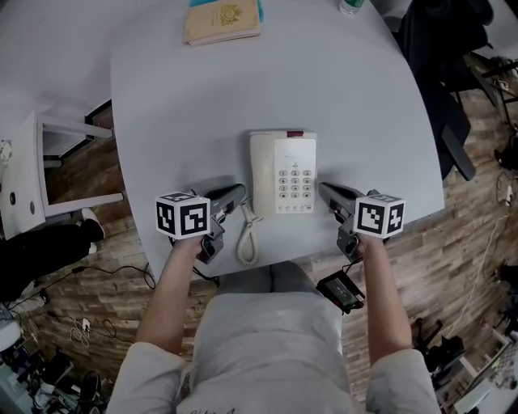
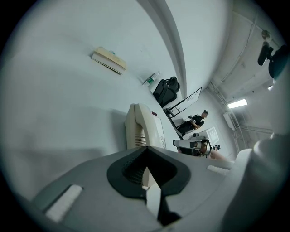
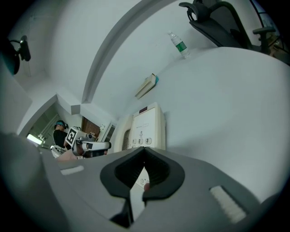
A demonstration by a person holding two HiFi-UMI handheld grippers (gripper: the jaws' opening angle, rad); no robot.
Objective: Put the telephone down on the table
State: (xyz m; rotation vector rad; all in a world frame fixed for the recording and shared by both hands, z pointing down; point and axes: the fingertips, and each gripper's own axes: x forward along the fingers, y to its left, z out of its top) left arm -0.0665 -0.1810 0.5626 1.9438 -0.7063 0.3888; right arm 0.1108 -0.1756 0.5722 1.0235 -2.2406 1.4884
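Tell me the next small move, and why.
Probably draw both grippers back: the telephone already sits flat on the table, and the left gripper and right gripper flank it, shut and empty, apparently not touching it.

The pale grey table (image 1: 186,113) has a rounded top. A cream telephone (image 1: 283,172) lies flat near its near edge, keypad up, the handset (image 1: 259,174) resting in its cradle along the left side. The coiled cord (image 1: 246,237) trails from the handset across the top toward the near edge. Well apart, at the far edge, lies a tan booklet (image 1: 222,23) with something teal showing beneath it. To its right stands a clear bottle (image 3: 177,44) with a green label, upright
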